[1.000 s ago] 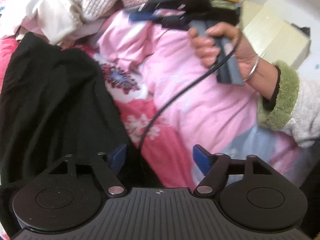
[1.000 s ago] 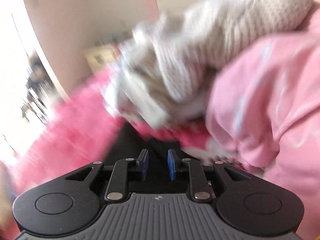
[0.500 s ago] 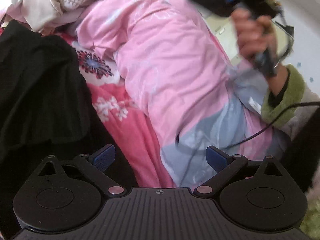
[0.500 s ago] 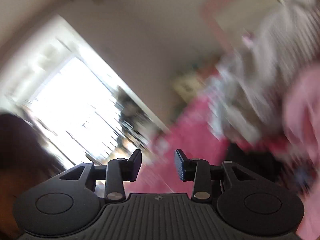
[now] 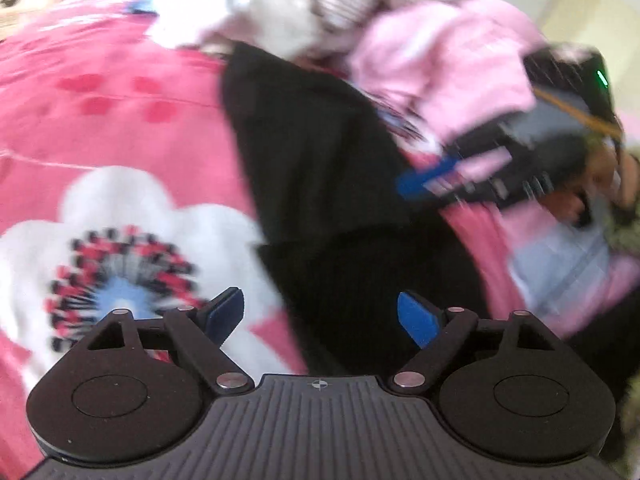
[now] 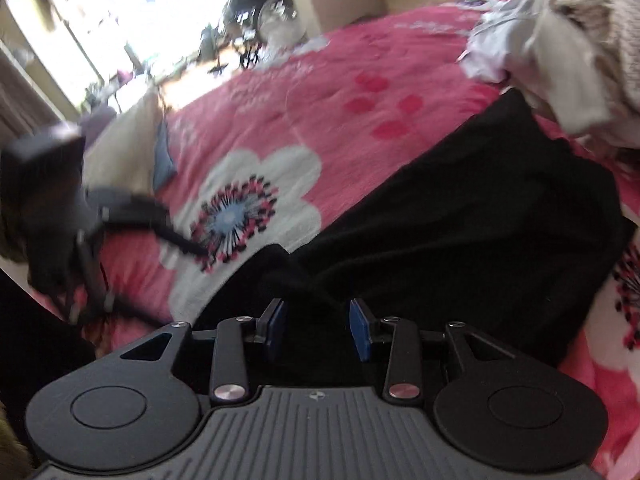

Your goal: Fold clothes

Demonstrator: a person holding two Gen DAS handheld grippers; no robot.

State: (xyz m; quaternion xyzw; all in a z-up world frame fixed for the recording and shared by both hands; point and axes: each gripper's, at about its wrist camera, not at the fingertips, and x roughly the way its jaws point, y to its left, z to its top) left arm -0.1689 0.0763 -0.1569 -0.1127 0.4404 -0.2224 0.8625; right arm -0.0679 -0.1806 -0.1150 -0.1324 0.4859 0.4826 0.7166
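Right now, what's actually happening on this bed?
A person with a handheld gripper in each hand is about to fold clothes. A black garment lies spread but rumpled on the pink floral bedspread, beside a heap of pink and white clothes. Both the left gripper and the right gripper hang over the black garment with jaws open, gripping nothing. No fold has been made yet.

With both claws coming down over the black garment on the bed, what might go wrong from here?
The crumpled black knit garment lies bunched, so the right claw may pinch several layers. The open left claw straddles its edge and could catch the pink flowered bedspread too. The pink garment overlaps it and may drag along.
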